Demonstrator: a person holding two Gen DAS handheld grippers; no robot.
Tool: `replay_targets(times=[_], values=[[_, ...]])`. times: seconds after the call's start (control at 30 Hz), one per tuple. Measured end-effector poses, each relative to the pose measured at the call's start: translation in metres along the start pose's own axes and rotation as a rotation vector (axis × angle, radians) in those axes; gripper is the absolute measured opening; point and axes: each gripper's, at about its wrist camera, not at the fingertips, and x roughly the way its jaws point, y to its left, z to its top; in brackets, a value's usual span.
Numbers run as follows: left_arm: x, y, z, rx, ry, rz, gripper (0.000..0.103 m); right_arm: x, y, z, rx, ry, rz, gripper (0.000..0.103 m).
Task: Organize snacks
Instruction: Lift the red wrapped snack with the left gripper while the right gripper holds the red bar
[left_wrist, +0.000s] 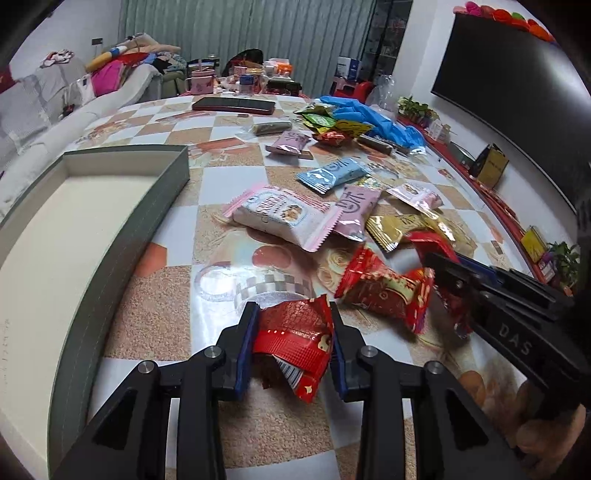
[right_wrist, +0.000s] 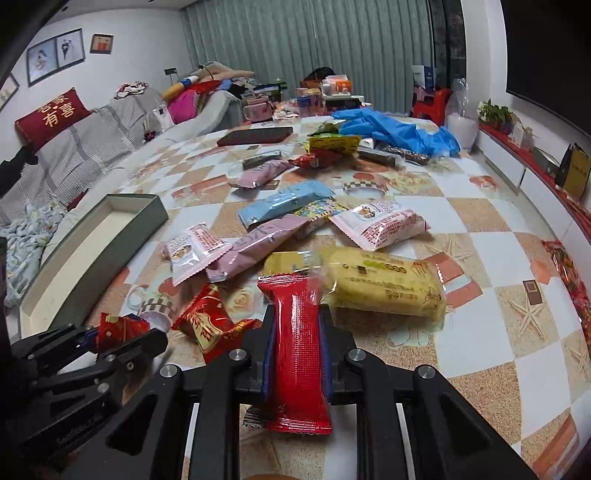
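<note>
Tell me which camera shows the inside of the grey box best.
The left wrist view: the grey box lies close, so its pale floor and inner walls show, with nothing visible inside. In the right wrist view the same box is farther off, showing mostly its long outer wall.

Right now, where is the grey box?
The grey box sits open on the table's left side in both views, left of the pink snack packet, ahead-left of the left gripper.

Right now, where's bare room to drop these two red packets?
The grey box is bare inside. Bare tablecloth lies between its wall and the pink-white pack. The near-right tiles beyond the yellow cake pack are free. The centre pile is crowded.
</note>
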Motion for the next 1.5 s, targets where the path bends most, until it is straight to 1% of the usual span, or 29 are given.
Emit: replay_targets(times=[0.07, 0.17, 0.23, 0.4, 0.53, 0.63, 0.73, 0.8, 1.5], values=[[0.000, 0.003, 0.001, -0.017, -0.001, 0.011, 0.038, 0.001, 0.002, 0.001, -0.008, 0.012, -0.031, 0.021], [0.002, -0.001, 0.001, 0.004, 0.002, 0.037, 0.038, 0.015, 0.004, 0.002, -0.012, 0.080, -0.061, 0.021], [0.002, -0.002, 0.001, 0.011, 0.004, 0.045, 0.038, 0.018, 0.005, 0.002, -0.022, 0.089, -0.069, 0.021], [0.002, -0.004, 0.000, -0.004, -0.004, 0.053, 0.038, 0.018, 0.009, 0.001, -0.044, 0.088, -0.096, 0.021], [-0.004, -0.004, -0.001, -0.004, -0.031, 0.069, 0.038, 0.018, 0.010, 0.000, -0.045, 0.088, -0.098, 0.021], [-0.004, -0.002, -0.001, 0.002, -0.027, 0.093, 0.038, 0.018, 0.010, 0.000, -0.049, 0.088, -0.104, 0.021], [-0.002, 0.001, -0.001, -0.012, -0.018, 0.109, 0.038, 0.018, 0.011, 0.001, -0.052, 0.089, -0.110, 0.021], [0.000, 0.003, 0.000, -0.021, -0.008, 0.110, 0.038, 0.018, 0.011, 0.001, -0.052, 0.089, -0.110, 0.021], [0.001, 0.004, 0.001, -0.019, -0.007, 0.111, 0.039, 0.019, 0.013, 0.001, -0.057, 0.088, -0.116, 0.021]])
